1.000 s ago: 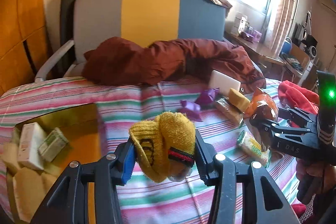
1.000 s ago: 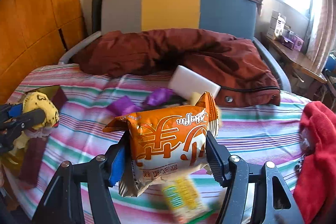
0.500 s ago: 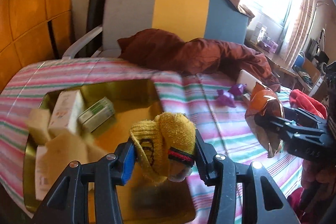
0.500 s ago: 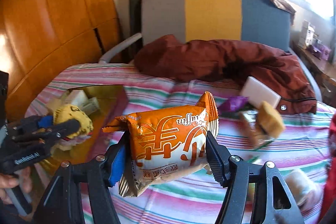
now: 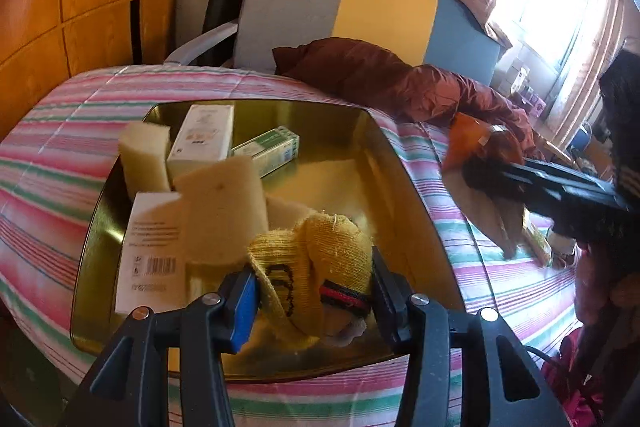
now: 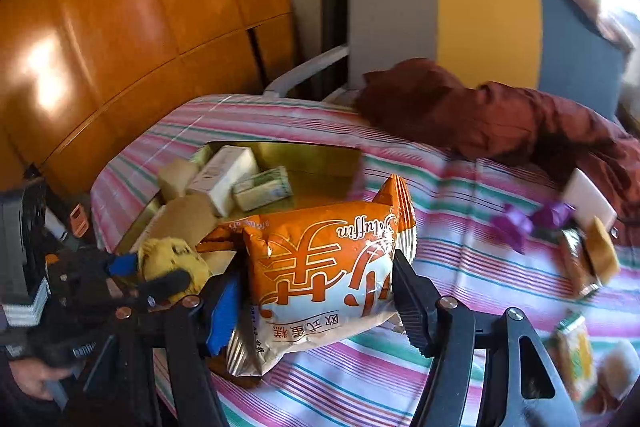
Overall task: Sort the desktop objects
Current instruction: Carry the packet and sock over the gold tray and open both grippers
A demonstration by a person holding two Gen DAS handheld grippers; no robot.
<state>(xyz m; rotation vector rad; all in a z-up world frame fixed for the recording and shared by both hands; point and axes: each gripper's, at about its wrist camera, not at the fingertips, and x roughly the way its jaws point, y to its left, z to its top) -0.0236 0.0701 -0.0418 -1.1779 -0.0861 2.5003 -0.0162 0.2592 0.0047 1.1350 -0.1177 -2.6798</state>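
**Q:** Now, what does each hand carry?

**A:** Closest to the left wrist camera, the left tongs [image 5: 314,293] are clamped on a yellow knitted sock with a black pattern and a red-and-black cuff band [image 5: 320,267]. The sock bulges up between the two pads, pressed from both sides. The right tongs [image 6: 316,291] are closed on a puffy orange-and-white foil snack bag [image 6: 320,259], which stands upright between the pads and spills over them at top and bottom.

**Q:** Where are they relative to the surface?

**A:** Both hang above a bed spread with a pink, green and white striped cover [image 5: 60,163]. The sock sits over the near edge of a shallow gold metal tray [image 5: 400,163] lying on that cover. Inside the tray are pale foam blocks [image 5: 220,211], white cartons [image 5: 202,137] and a green-and-white box [image 5: 268,151]. The snack bag is just right of the tray's near corner, beside the left tongs.

**Q:** What else lies on the bed?

**A:** A rumpled dark red jacket [image 6: 500,115] lies along the far side. Purple wrappers [image 6: 512,223], a white bar [image 6: 588,197] and a tan sponge cake [image 6: 602,251] lie well to the right.
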